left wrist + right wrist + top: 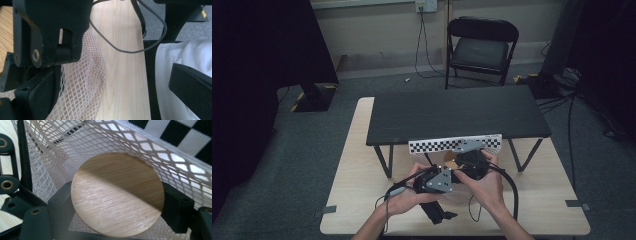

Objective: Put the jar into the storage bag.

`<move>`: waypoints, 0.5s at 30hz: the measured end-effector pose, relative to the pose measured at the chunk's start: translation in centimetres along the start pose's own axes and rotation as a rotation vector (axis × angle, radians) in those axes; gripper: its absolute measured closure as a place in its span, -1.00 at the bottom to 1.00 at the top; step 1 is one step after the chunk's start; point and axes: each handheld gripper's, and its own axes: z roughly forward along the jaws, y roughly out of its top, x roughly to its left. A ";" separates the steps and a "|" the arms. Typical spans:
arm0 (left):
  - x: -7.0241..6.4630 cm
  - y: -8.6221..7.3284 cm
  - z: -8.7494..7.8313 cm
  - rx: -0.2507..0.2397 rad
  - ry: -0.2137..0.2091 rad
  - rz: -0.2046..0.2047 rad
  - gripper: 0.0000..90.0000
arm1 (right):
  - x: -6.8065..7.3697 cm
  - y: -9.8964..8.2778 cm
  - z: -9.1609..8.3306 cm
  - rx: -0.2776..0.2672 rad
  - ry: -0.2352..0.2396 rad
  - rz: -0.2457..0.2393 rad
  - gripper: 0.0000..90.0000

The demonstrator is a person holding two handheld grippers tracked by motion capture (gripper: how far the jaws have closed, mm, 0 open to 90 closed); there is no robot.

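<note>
Tool jaws of our right tool (117, 215) stand either side of a round wooden disc (117, 195) inside a white mesh bag (160, 152); whether the pads press it we cannot tell, since the disc covers them. Low in the high view's centre, both tools crowd together above the pale bench (357, 165), hiding the bag. Our left tool (110, 100) shows the mesh (82, 85) bunched against its left-hand jaw; its right-hand one stands far off, so it is open.

Both hands and black grippers hide most of the white mesh bag (452, 197); the round wooden disc's (117, 195) lower edge is cut off.
</note>
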 end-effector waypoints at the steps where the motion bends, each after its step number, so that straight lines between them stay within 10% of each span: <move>1: 0.0 0.0 0.0 -0.003 -0.003 -0.001 -0.99 | 0.0 0.0 0.0 -0.002 0.000 0.004 -0.51; 15: 0.1 -0.1 -0.2 -0.008 -0.004 0.003 -0.99 | -0.6 -0.4 -2.0 -0.119 0.099 0.101 -0.73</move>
